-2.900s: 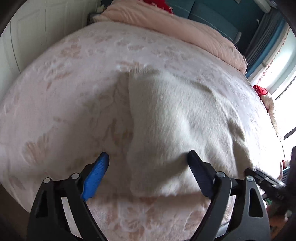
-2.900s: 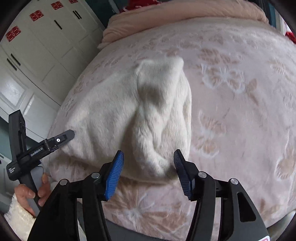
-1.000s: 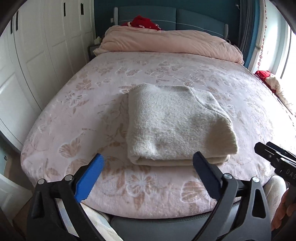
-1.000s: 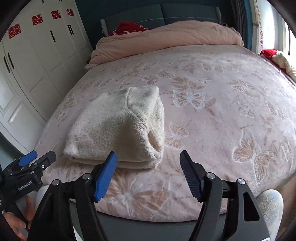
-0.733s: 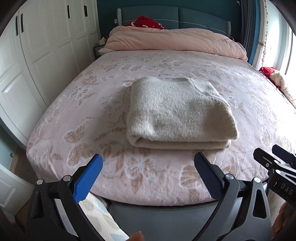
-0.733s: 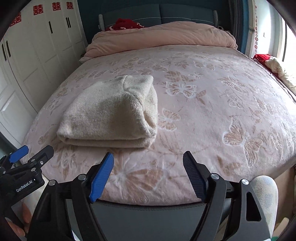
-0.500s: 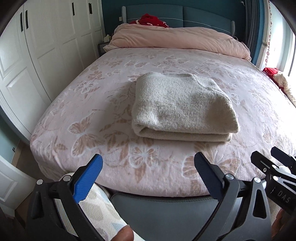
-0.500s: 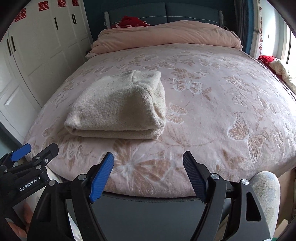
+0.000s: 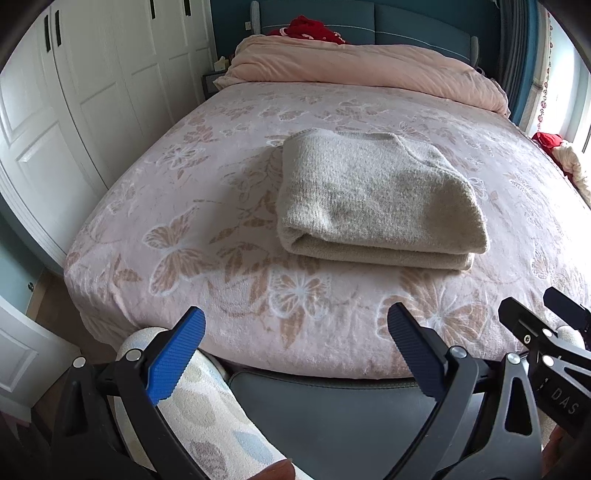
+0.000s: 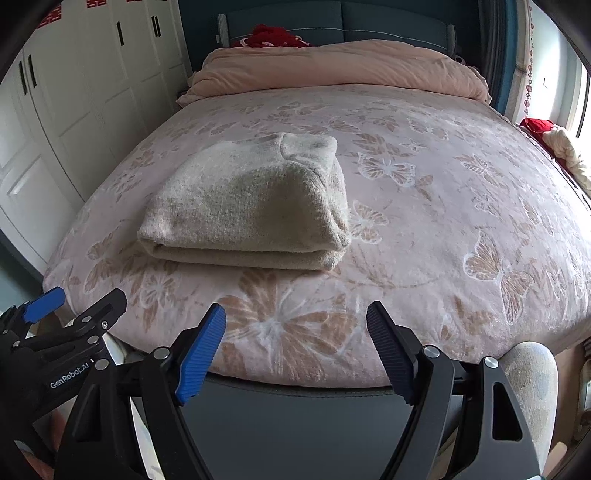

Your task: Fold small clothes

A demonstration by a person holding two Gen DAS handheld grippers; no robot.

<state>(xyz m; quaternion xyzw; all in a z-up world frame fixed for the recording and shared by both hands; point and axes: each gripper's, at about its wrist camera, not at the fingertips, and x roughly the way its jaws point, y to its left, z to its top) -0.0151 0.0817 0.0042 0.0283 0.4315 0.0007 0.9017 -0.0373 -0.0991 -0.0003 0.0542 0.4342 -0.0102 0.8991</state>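
A cream knitted sweater (image 9: pixel 376 199) lies folded in a neat rectangle on the pink butterfly-patterned bed (image 9: pixel 221 206); it also shows in the right wrist view (image 10: pixel 255 206). My left gripper (image 9: pixel 295 343) is open and empty, held back over the foot edge of the bed, well short of the sweater. My right gripper (image 10: pixel 295 336) is open and empty too, also back at the foot edge. Each gripper's body shows at the side of the other's view.
A rolled pink duvet (image 9: pixel 362 74) and a red item (image 9: pixel 310 31) lie at the headboard. White wardrobe doors (image 9: pixel 74 110) stand on the left. Red and cream clothes (image 10: pixel 557 140) lie at the right edge. The person's knees (image 9: pixel 192 391) are below the bed's dark frame (image 9: pixel 332 398).
Both grippers have let go of the sweater and pulled back from it to the foot of the bed. The sweater stays folded and still.
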